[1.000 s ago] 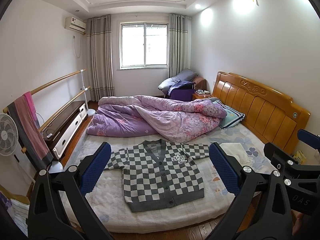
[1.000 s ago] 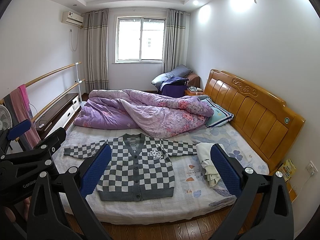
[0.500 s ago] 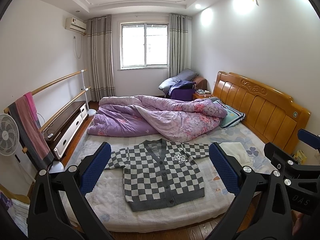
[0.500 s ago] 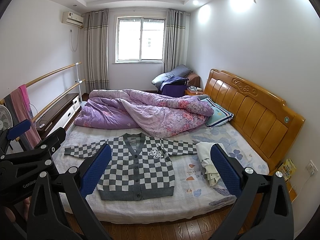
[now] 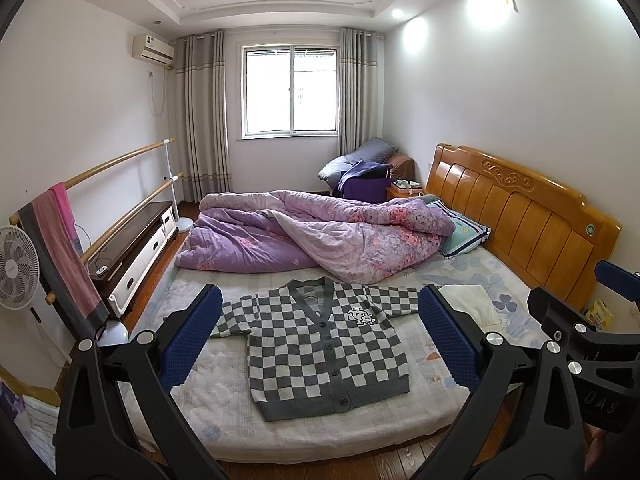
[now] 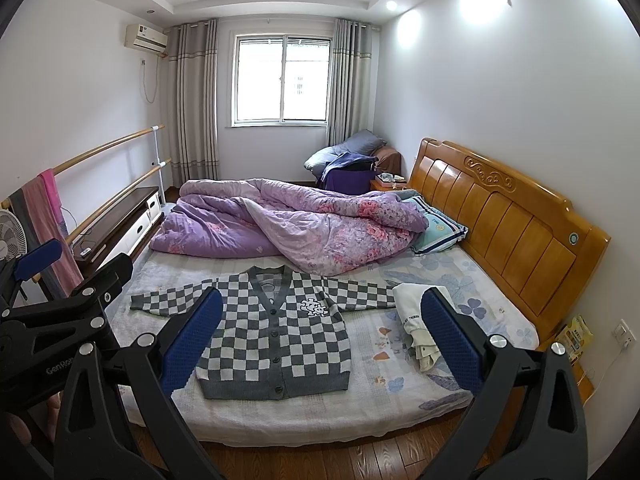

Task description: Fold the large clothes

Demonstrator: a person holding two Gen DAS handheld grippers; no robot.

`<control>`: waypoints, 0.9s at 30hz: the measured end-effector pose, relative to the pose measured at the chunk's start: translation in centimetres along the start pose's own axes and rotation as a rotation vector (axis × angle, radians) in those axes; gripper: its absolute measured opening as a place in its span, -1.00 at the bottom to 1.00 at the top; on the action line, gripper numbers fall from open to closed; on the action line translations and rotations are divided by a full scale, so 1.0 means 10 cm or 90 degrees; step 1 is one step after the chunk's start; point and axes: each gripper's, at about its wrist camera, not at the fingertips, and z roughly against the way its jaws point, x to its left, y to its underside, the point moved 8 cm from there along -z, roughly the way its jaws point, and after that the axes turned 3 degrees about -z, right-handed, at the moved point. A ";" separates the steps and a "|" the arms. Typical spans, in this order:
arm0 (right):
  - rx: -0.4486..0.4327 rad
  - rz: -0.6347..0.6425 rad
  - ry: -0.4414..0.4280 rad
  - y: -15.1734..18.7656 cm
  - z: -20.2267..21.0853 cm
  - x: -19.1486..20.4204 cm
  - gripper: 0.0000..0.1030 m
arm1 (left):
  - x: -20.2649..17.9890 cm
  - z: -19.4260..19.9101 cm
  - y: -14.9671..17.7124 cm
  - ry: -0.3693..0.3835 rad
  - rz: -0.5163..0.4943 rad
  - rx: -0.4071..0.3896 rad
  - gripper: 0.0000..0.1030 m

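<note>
I'm facing a bedroom, with the bed (image 5: 304,432) across my view. My left tongs (image 5: 320,340) hang in the air with their blue pads spread wide, holding nothing; my right tongs (image 6: 322,340) likewise gape empty. Beyond them the checkered cardigan (image 5: 324,344) lies flat, buttoned, sleeves out, on the bed's near half. A folded white garment (image 6: 416,320) sits beside its sleeve, a rumpled purple quilt (image 5: 320,236) behind it.

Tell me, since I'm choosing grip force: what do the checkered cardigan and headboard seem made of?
Checkered cardigan: apparently soft knit yarn, matte; ribbed hem and button band show. Headboard: looks like varnished wood, glossy orange-brown, with carved trim and light reflections.
</note>
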 end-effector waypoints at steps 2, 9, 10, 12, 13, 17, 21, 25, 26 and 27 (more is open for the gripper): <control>0.000 0.000 0.002 0.00 0.00 0.01 0.86 | -0.01 -0.01 -0.02 -0.001 -0.001 0.002 0.91; 0.001 -0.001 0.000 0.02 0.01 0.01 0.86 | 0.00 0.00 -0.01 -0.002 -0.001 0.002 0.91; 0.001 -0.001 -0.001 0.03 0.02 0.01 0.86 | 0.01 0.00 0.00 -0.001 -0.001 0.003 0.91; 0.001 -0.001 -0.001 0.03 0.04 0.03 0.86 | 0.02 0.01 0.00 -0.001 0.000 0.002 0.91; 0.001 -0.001 -0.001 0.03 0.05 0.04 0.86 | 0.03 0.02 0.00 -0.001 0.000 0.002 0.91; 0.002 -0.001 -0.002 0.03 0.05 0.05 0.86 | 0.02 0.02 0.01 -0.002 -0.001 0.001 0.91; 0.001 -0.001 -0.002 0.03 0.05 0.07 0.86 | 0.08 0.02 0.03 0.000 0.001 0.001 0.91; 0.003 0.001 -0.002 0.03 0.02 0.16 0.86 | 0.09 0.02 0.04 -0.002 0.002 0.003 0.91; 0.003 0.001 -0.002 0.03 0.00 0.18 0.86 | 0.10 0.02 0.04 -0.001 0.003 0.005 0.91; 0.004 0.001 -0.002 0.03 0.00 0.18 0.86 | 0.09 0.02 0.04 -0.001 0.002 0.006 0.91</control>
